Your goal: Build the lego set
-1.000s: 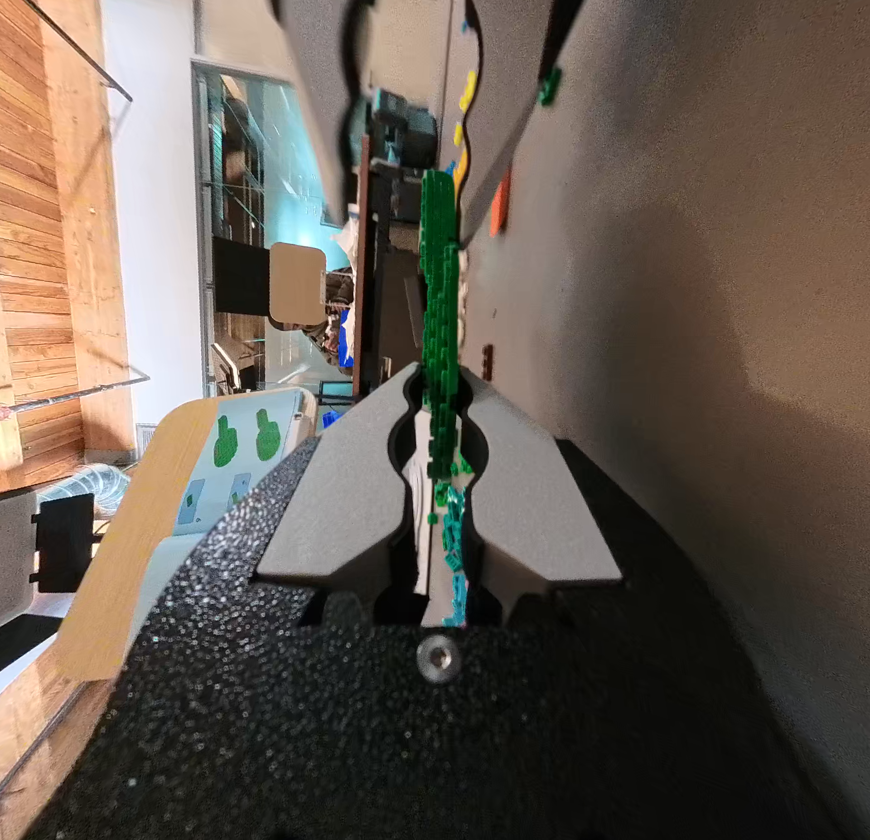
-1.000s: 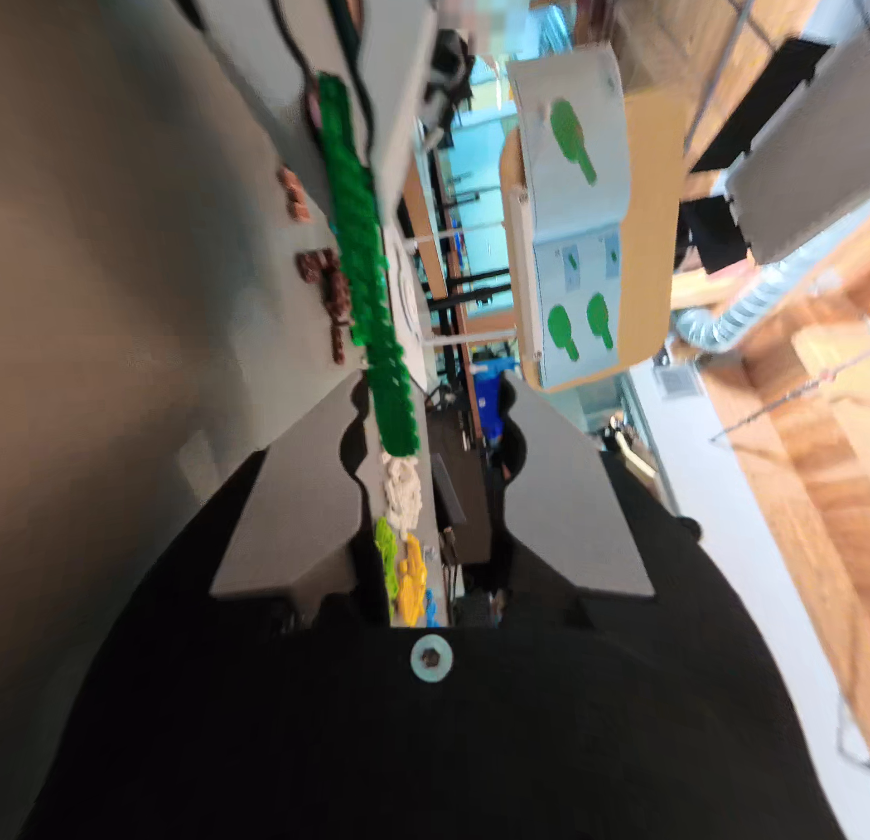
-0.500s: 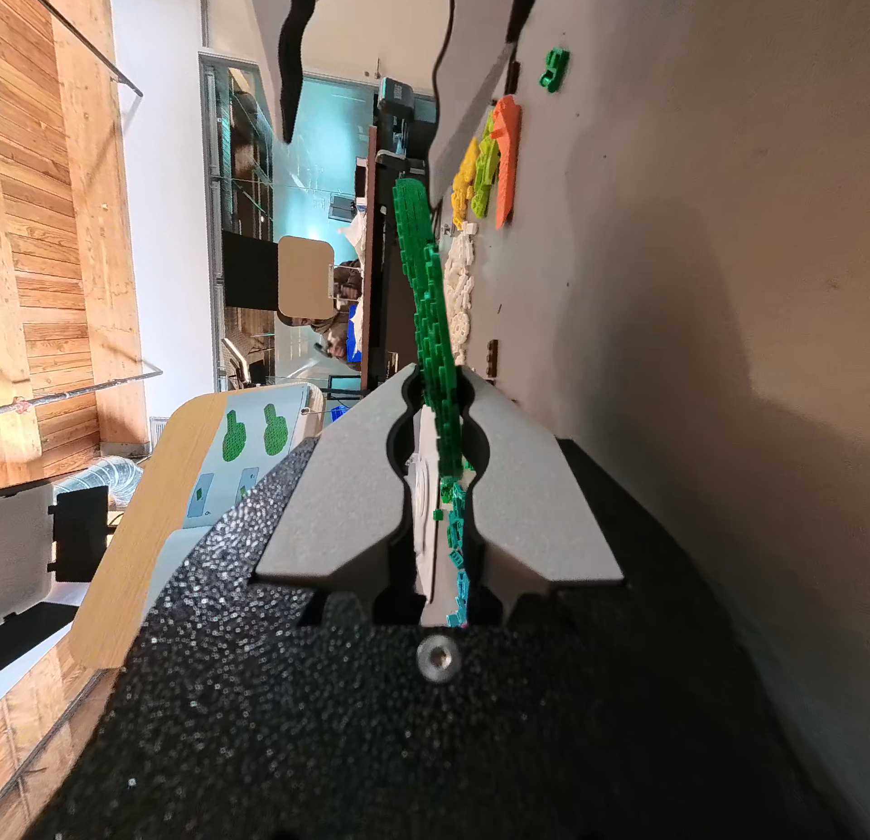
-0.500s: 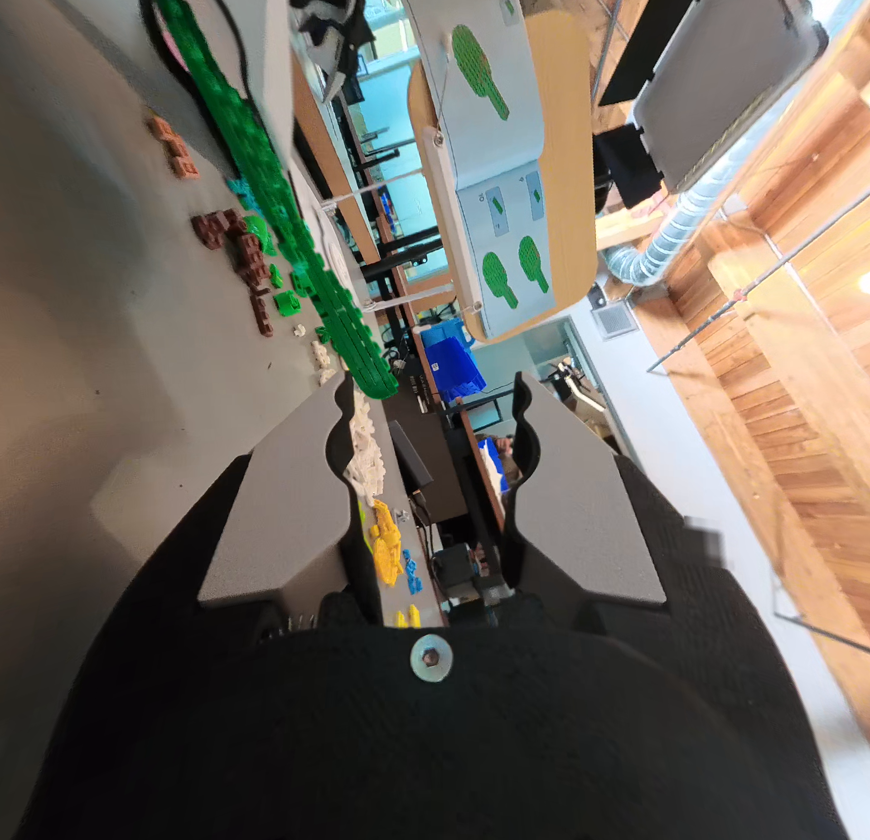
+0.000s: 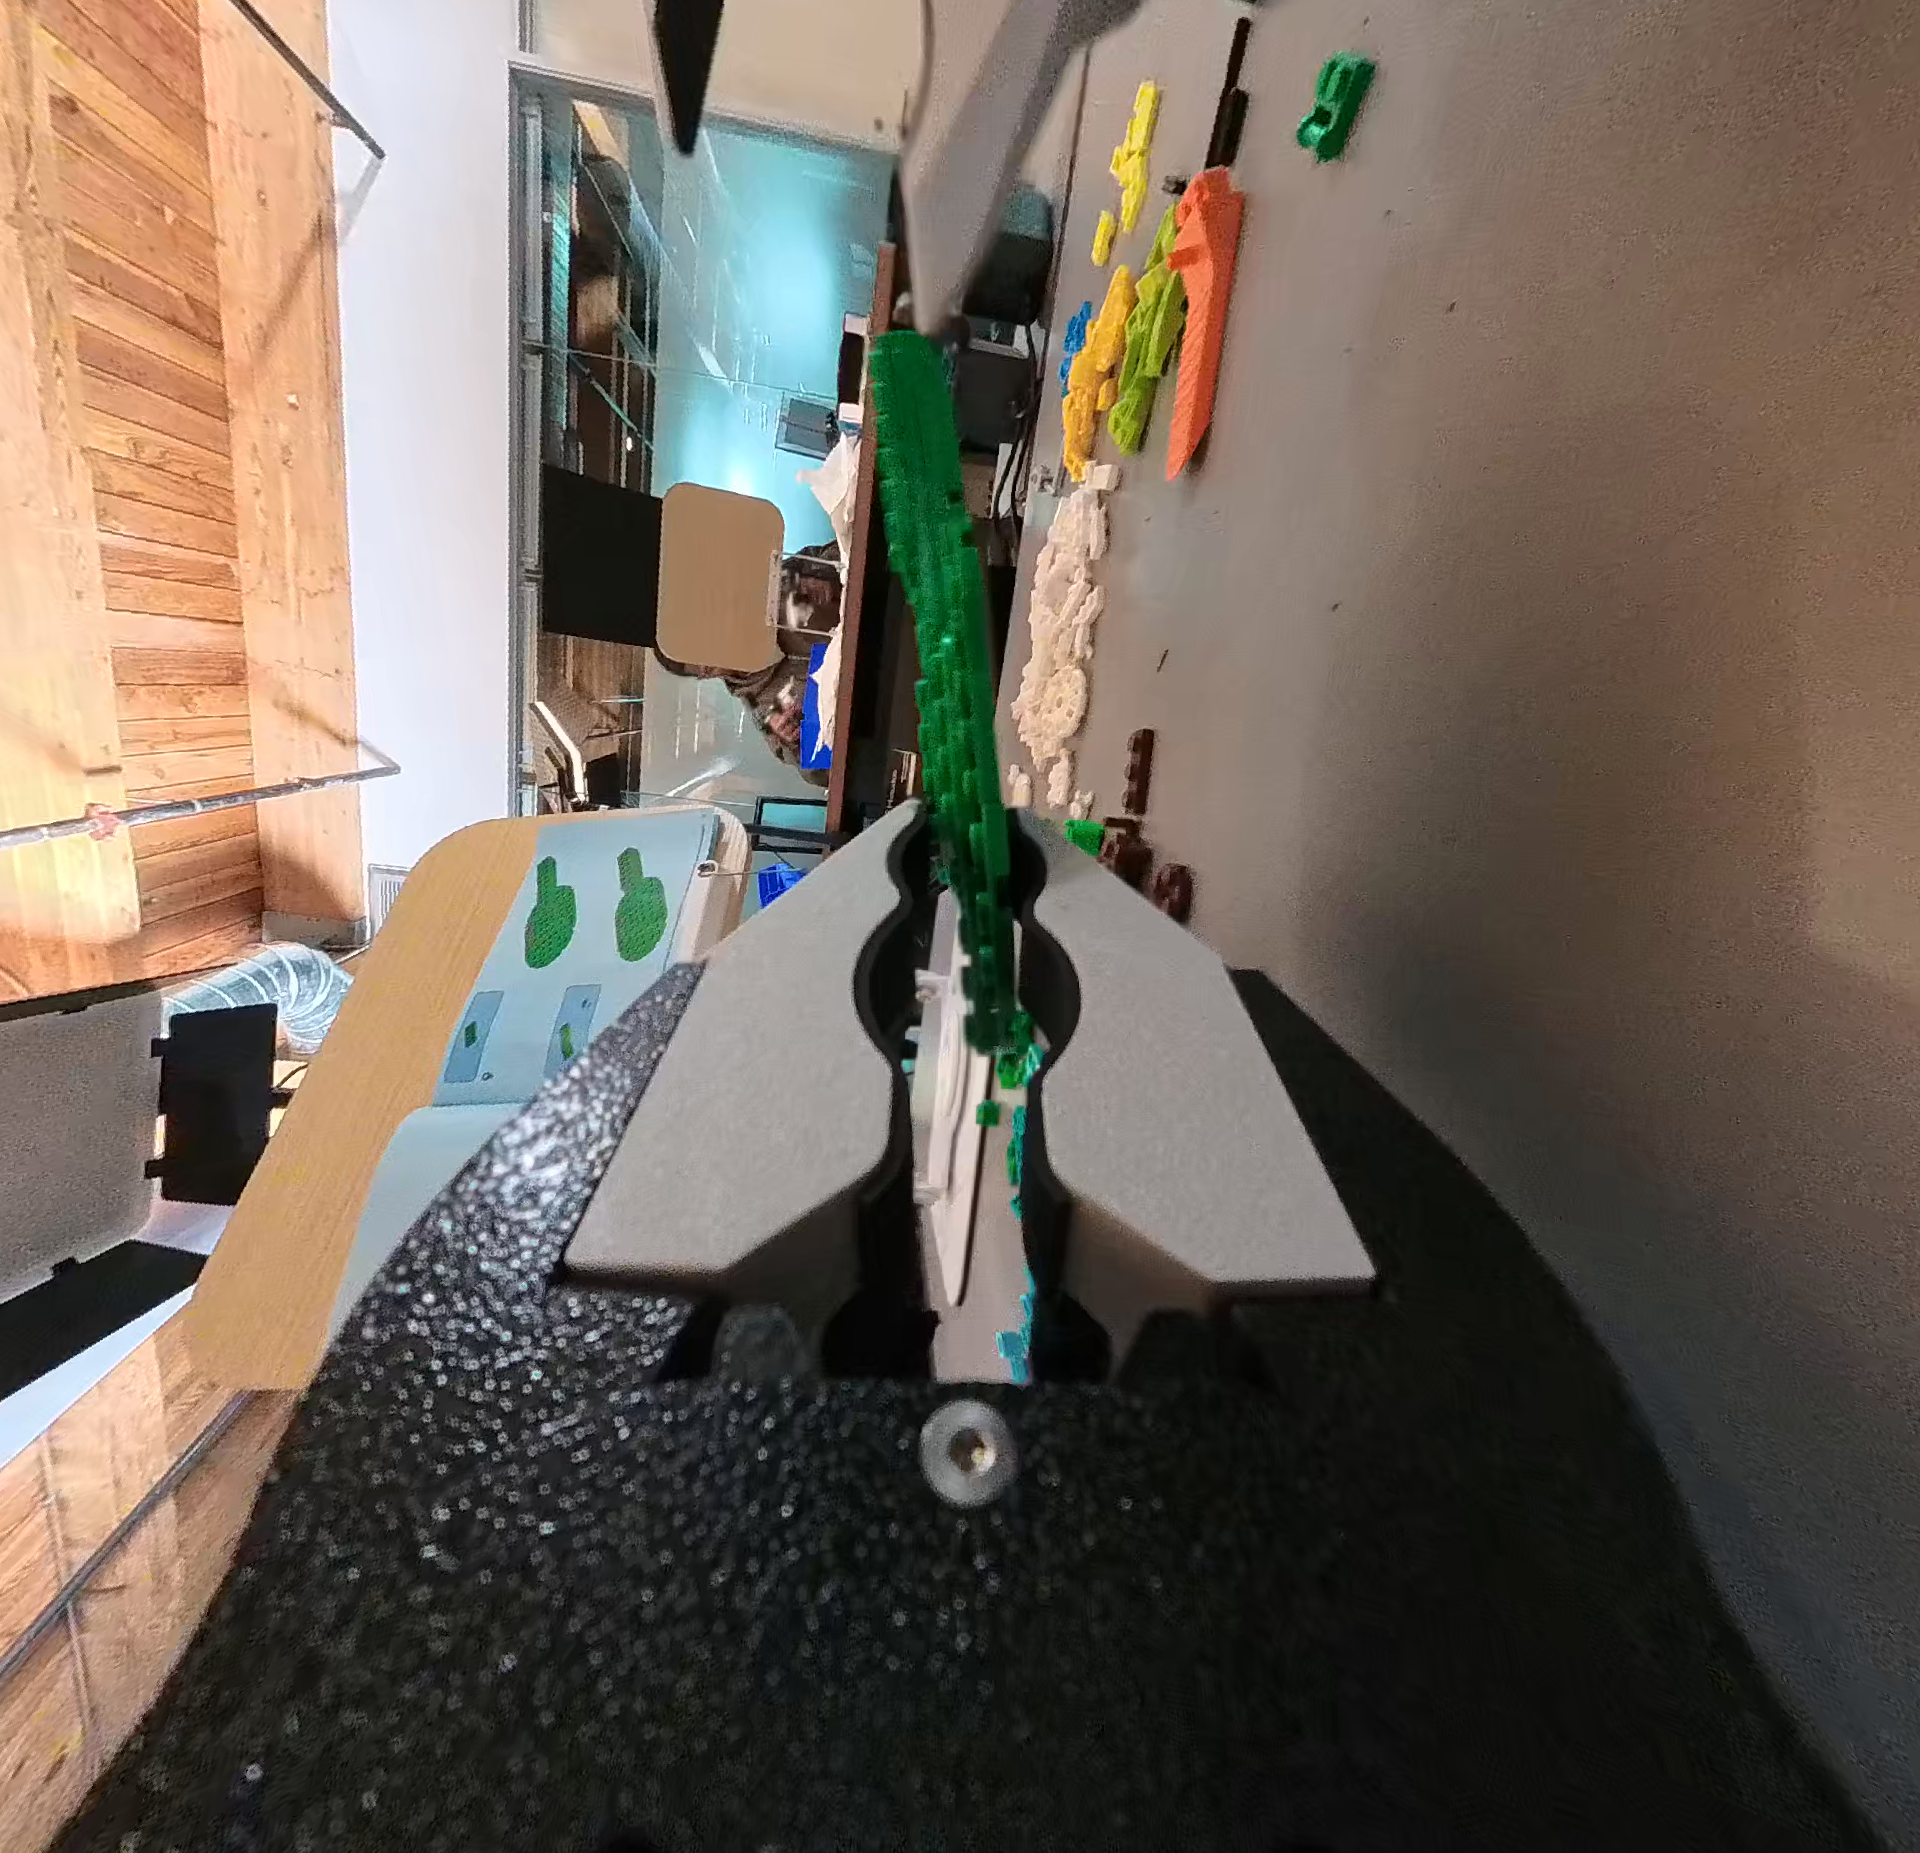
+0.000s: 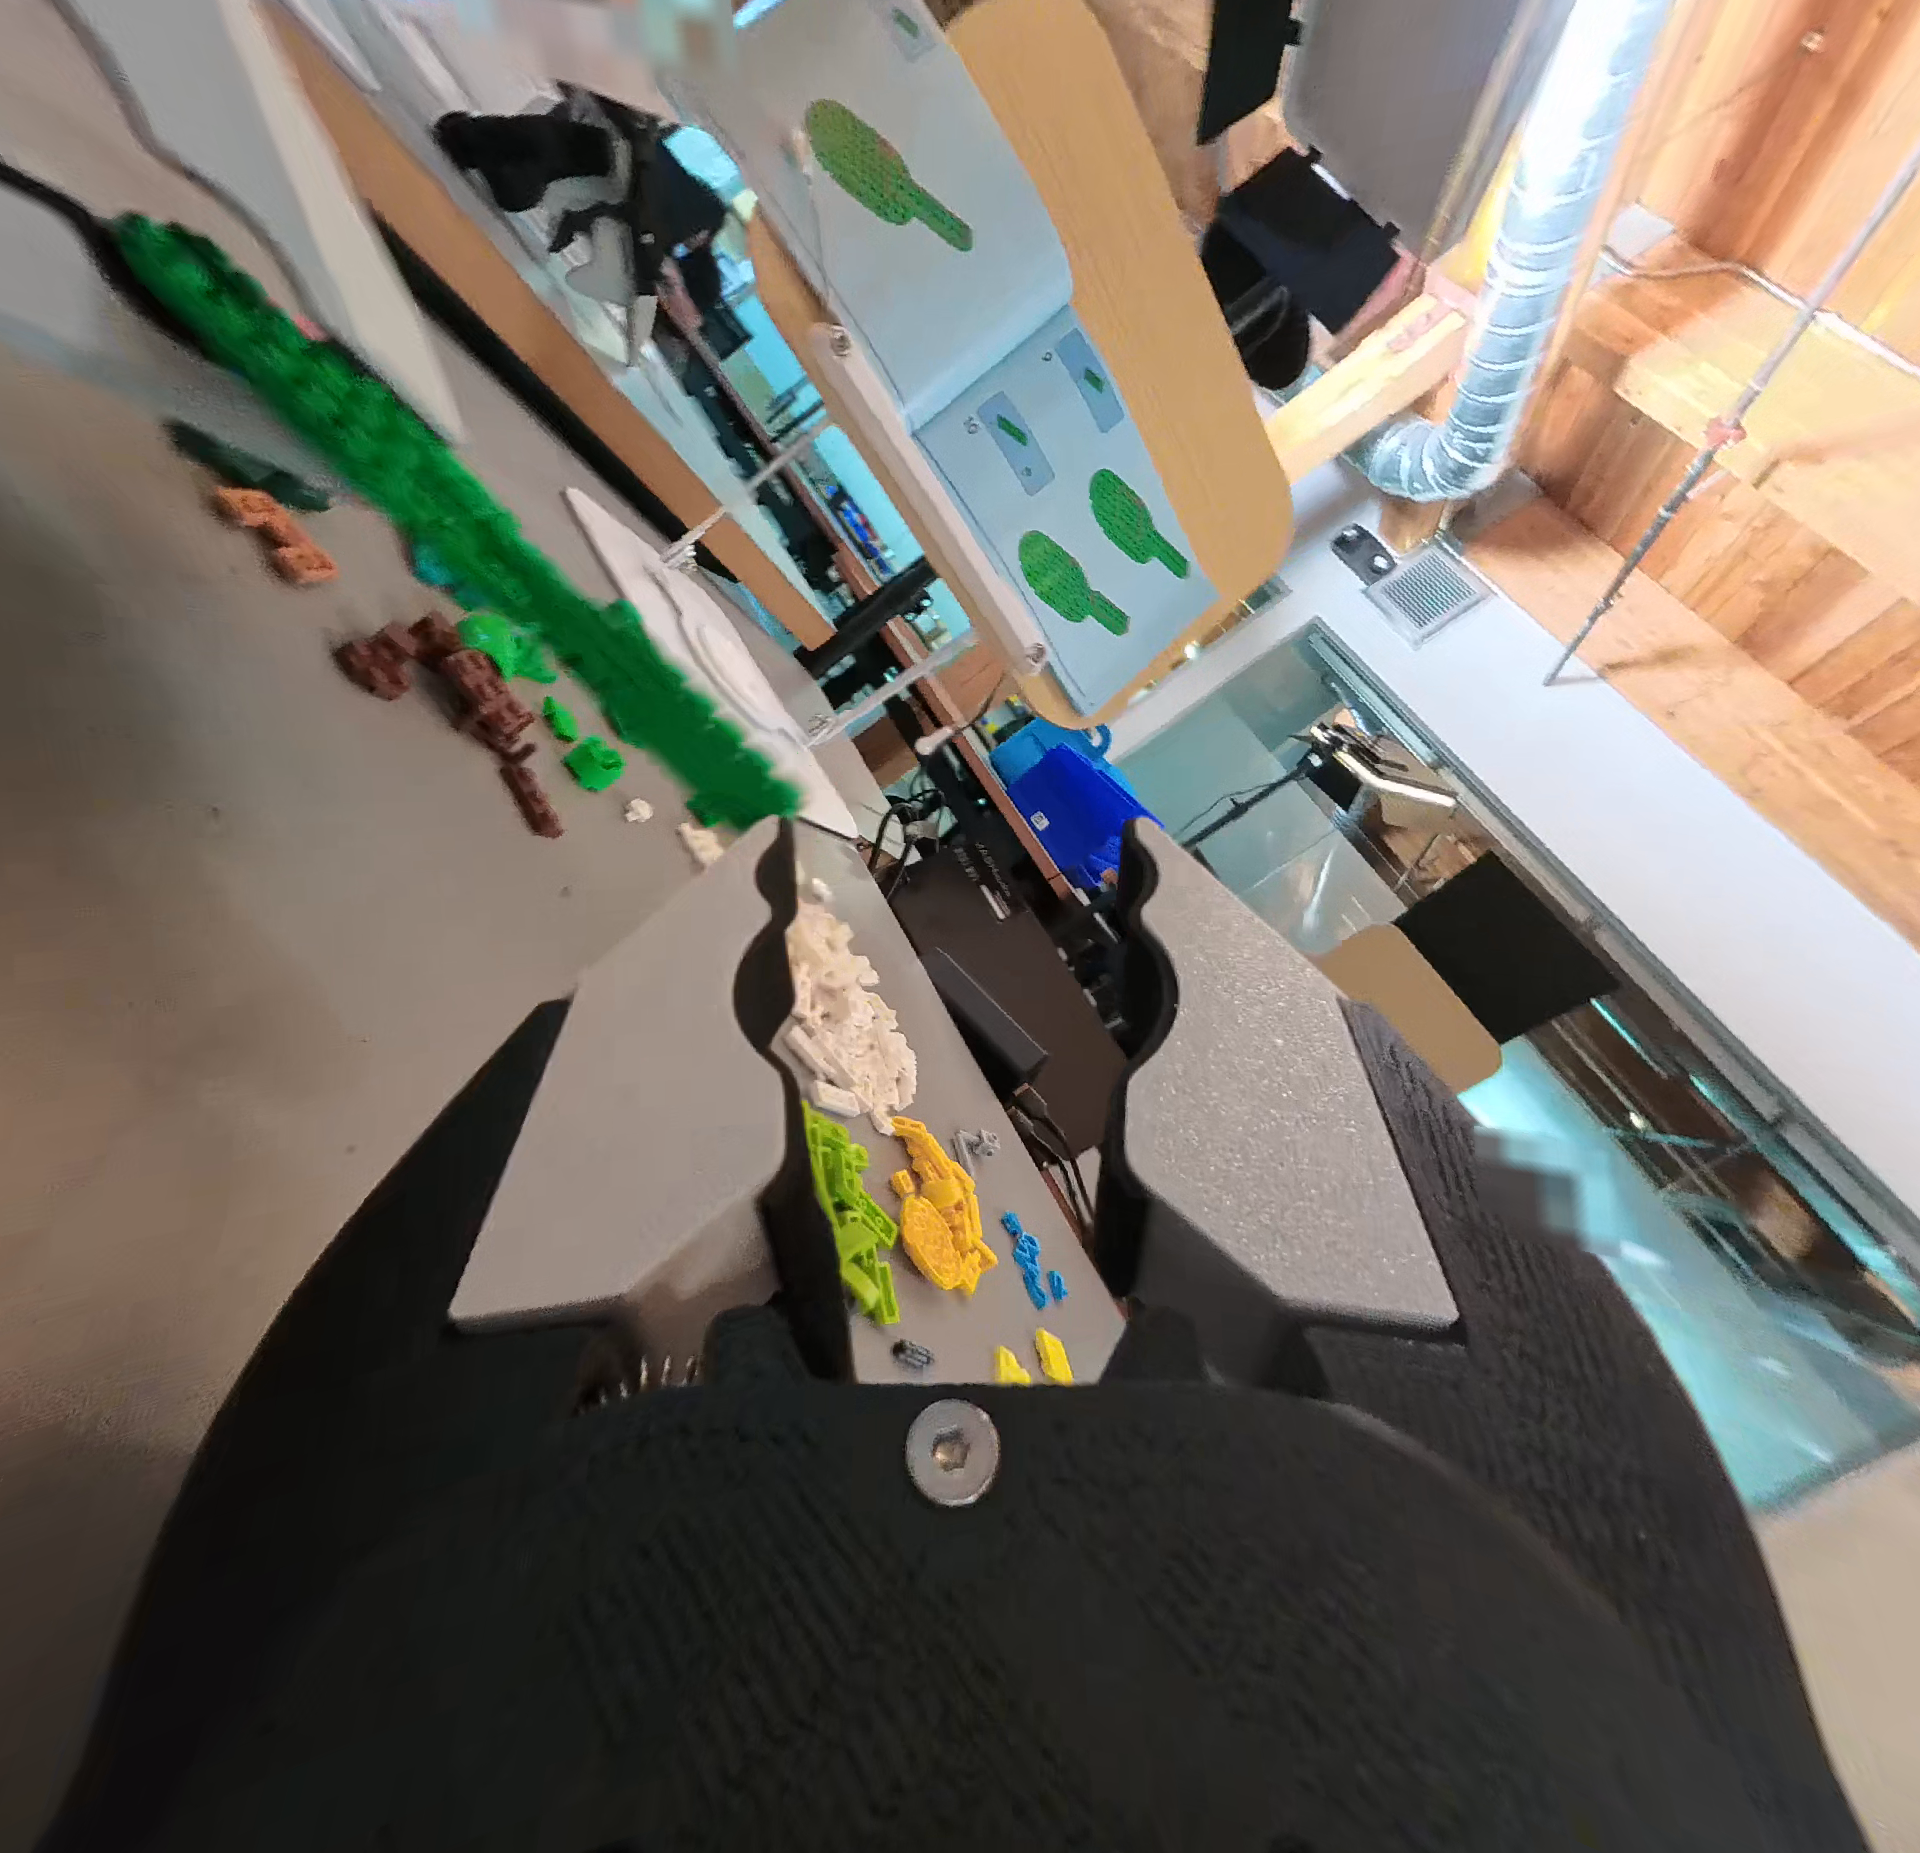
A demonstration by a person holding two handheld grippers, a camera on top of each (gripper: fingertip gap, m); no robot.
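The left gripper (image 5: 971, 847) has its jaws nearly closed, clamped on the near end of a long green plate (image 5: 940, 598) made of small studded bricks; both pads sit against the plate's faces, and it sticks out well past the fingertips, edge-on to the camera and up off the grey table (image 5: 1558, 660). The right gripper (image 6: 961, 847) is wide open with nothing in it; in its view the far tip of the plate is just beside its left fingertip (image 6: 764, 873), but I can't tell if it's touching, and that part is blurry. You can see its fingers at the top of the left view too, spread either side of the plate's far end. Loose bricks are sorted by colour on the table. Near the plate and the left fingertips there's a line of brown bits (image 6: 478, 691) and a few small green bits (image 6: 592, 762), with a white pile (image 5: 1065, 640) further along by the table's far edge. Past that come yellow (image 5: 1096, 369) and lime (image 5: 1148, 349) heaps, some blue bits (image 6: 1031, 1258) and an orange plate (image 5: 1200, 317) lying flat. The white, lime and yellow heaps show between the right gripper's open fingers, lying on the table. Off the table's edge, a wooden board (image 6: 1132, 276) holds an open booklet (image 6: 997, 369) with pictures of green shapes. A white flat sheet (image 6: 707, 640) lies at the table's edge behind the plate.
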